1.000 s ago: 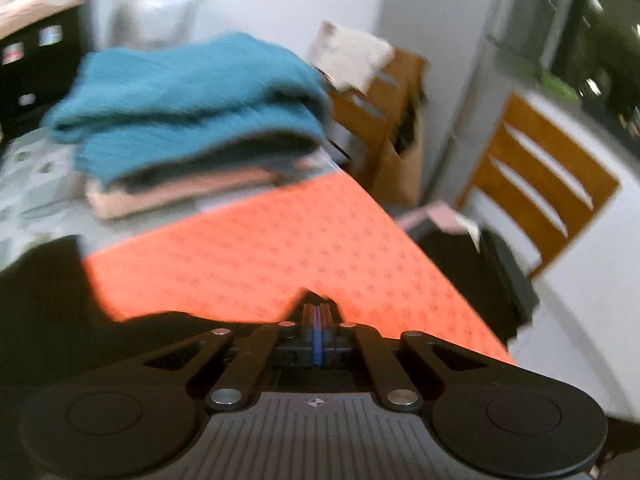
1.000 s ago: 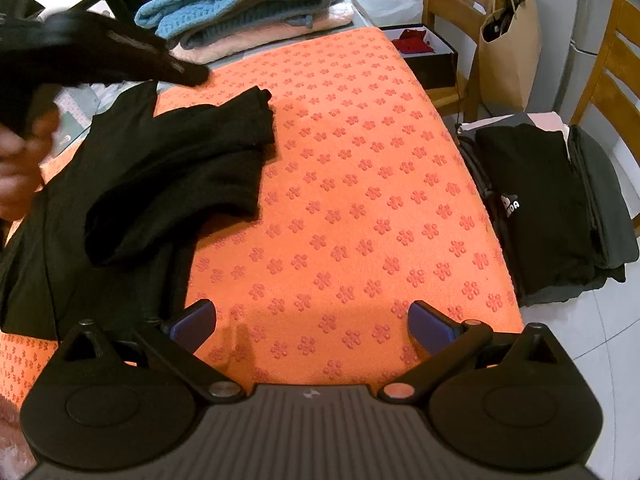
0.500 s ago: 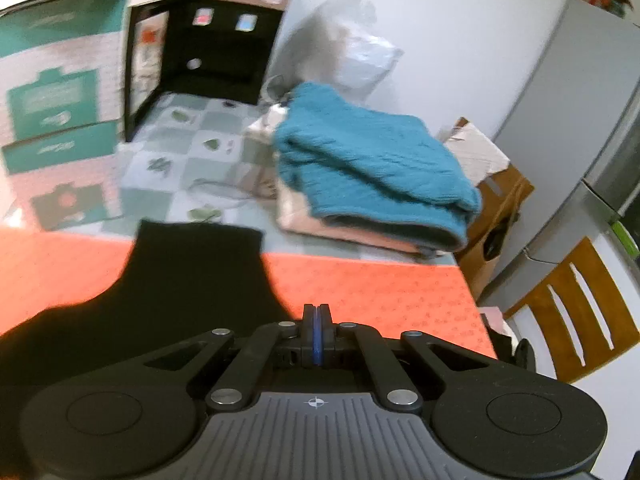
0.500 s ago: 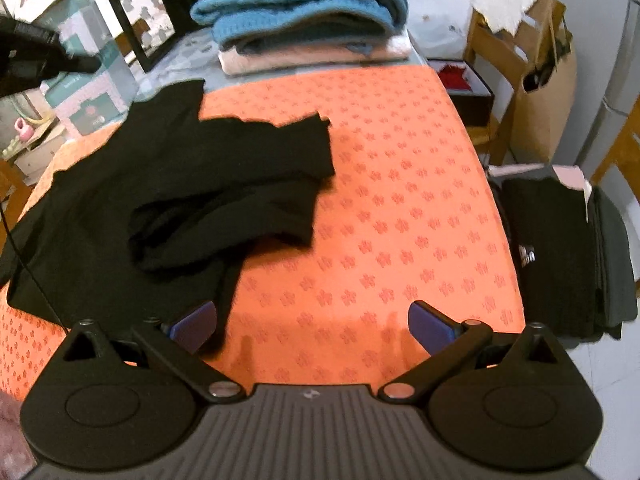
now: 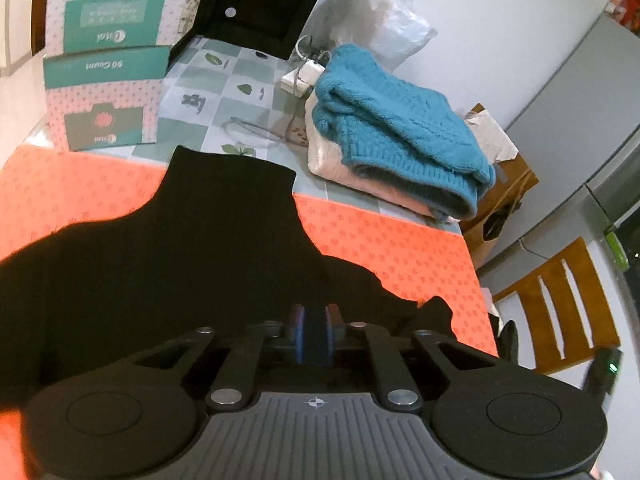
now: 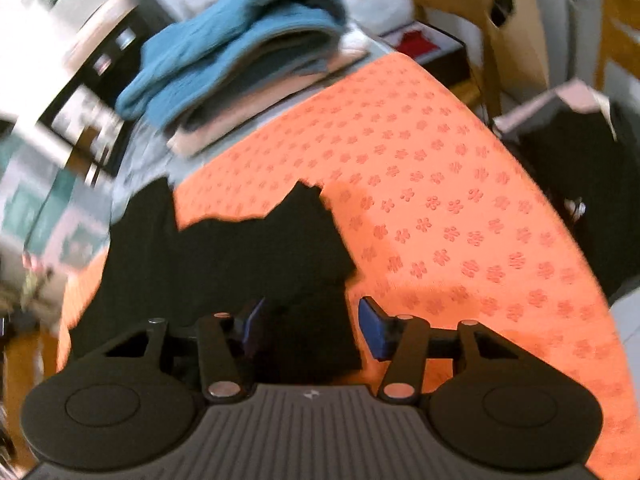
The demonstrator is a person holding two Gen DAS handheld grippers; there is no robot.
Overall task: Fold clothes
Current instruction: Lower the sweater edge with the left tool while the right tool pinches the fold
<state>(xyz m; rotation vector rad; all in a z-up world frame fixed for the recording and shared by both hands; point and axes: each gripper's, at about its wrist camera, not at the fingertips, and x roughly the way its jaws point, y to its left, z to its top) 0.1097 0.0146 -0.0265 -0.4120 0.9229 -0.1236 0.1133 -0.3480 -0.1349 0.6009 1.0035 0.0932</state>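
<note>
A black garment (image 5: 200,240) lies spread on the orange flower-print mat (image 5: 400,248), its collar pointing away from me. My left gripper (image 5: 315,338) is low over the garment's near edge, shut on a fold of black cloth that shows between its blue pads. In the blurred right wrist view the black garment (image 6: 260,256) has a rumpled part reaching between the fingers of my right gripper (image 6: 312,328). That gripper is open, one pad on each side of the cloth, close above the mat (image 6: 440,200).
A folded teal sweater (image 5: 400,136) on pale pink clothes sits at the table's far end. Teal and pink boxes (image 5: 104,60) and a black box stand at the far left. A wooden chair (image 5: 560,304), a paper bag (image 5: 500,200) and a dark clothes pile (image 6: 568,184) are off the right side.
The left gripper swung left, and its pads now hold black cloth. The right gripper dropped close to the garment and its fingers narrowed around the rumpled part.
</note>
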